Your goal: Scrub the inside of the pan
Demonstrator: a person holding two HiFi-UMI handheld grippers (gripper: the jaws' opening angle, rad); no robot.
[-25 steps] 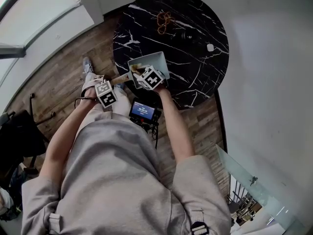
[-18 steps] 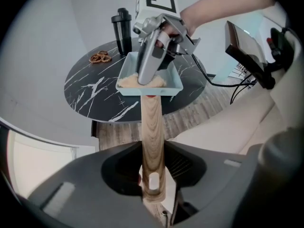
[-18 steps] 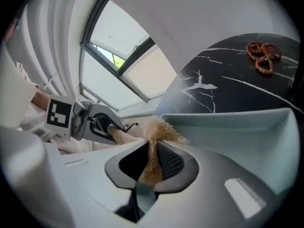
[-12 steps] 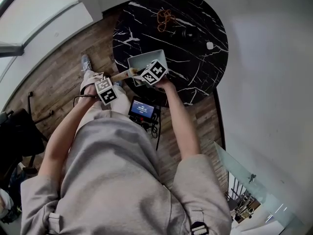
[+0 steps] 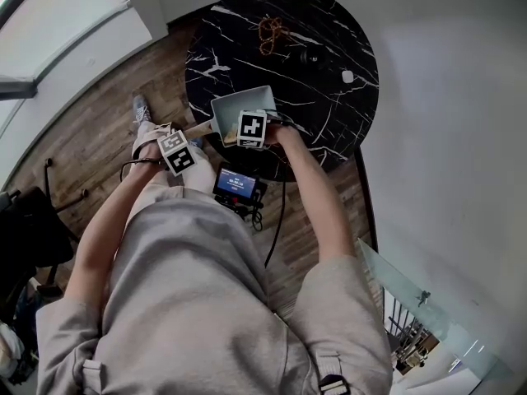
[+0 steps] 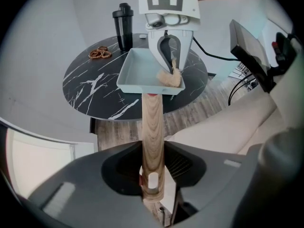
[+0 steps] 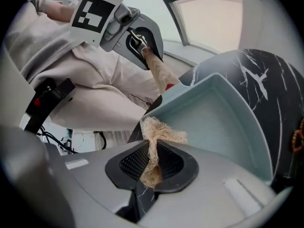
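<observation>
Pan, pale-blue, square, wooden handle clamped in left tool; right tool pinches tan fibrous scrubber; round black marble table; plank floor.

The right gripper slides from the middle of the pan up toward its right rim, then comes back down to the near edge, centre of the frame. Its marker cube, tilted with two faces showing before, now faces up squarely. Its jaws pinch tighter on the scrubber than a second ago. The right forearm swings out toward the right of the frame, uncovering more of the black cable below it.
</observation>
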